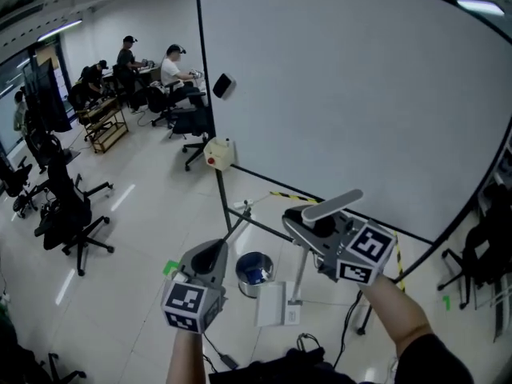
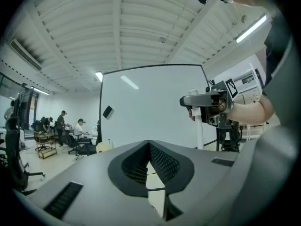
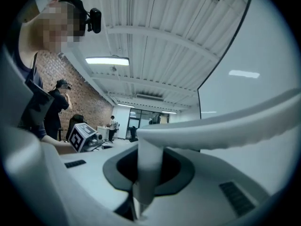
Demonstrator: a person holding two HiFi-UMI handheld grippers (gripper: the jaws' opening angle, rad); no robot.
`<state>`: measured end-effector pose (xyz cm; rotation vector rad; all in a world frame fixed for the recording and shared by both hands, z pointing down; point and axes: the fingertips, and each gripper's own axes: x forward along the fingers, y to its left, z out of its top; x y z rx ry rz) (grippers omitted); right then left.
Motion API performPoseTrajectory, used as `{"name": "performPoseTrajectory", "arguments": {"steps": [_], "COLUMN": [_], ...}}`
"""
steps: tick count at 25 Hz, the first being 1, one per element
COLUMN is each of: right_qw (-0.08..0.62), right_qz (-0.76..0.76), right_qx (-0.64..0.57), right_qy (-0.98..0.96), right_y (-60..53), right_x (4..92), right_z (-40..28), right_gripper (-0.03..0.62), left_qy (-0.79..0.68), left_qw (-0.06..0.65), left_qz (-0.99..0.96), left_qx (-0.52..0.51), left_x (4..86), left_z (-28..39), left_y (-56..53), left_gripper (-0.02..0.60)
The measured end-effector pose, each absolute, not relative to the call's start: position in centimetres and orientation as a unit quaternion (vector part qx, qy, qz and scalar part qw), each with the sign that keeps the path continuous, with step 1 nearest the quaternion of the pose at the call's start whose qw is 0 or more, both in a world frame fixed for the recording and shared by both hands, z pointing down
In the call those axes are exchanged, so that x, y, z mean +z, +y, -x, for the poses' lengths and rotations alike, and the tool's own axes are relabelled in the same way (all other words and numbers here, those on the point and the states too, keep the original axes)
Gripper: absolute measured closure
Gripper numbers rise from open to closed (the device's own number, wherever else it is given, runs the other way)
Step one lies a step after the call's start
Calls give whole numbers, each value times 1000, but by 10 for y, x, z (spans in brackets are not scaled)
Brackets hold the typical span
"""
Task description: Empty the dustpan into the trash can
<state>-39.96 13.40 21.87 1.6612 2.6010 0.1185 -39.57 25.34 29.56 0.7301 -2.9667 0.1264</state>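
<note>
pretty chunky grey plastic shells, left gripper (image 1: 212, 254) with black mesh-pattern pads (image 2: 162, 163), right gripper (image 1: 314, 221) same grey, black-and-white square-marker cube (image 1: 190, 304) behind each, dark short sleeve (image 1: 432, 357) on right arm, black head camera (image 3: 94, 20)

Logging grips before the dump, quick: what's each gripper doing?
Left gripper: closed, empty.
Right gripper: closed on the dustpan handle.
</note>
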Motion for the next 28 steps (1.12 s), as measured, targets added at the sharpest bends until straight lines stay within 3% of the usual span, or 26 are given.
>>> {"name": "performPoseTrajectory", "arguments": {"steps": [9, 21, 28], "right_qw": [6, -26, -44], "right_qz": [-402, -240, -151], "right_qx": [61, 16, 40], "right_qy": [913, 970, 987], "right_y": [98, -21, -94], "right_x": [234, 254, 266], "right_z": [371, 312, 228], "right_gripper": [548, 549, 551], "left_qy": [-929, -840, -777], "left_qw": [31, 57, 62], "left_qz": [-370, -538, -626], "left_qx": [-15, -27, -5], "left_x": [305, 334, 335], "left_z": [402, 385, 326], "left_y": [228, 89, -13], "left_gripper": [584, 583, 584]}}
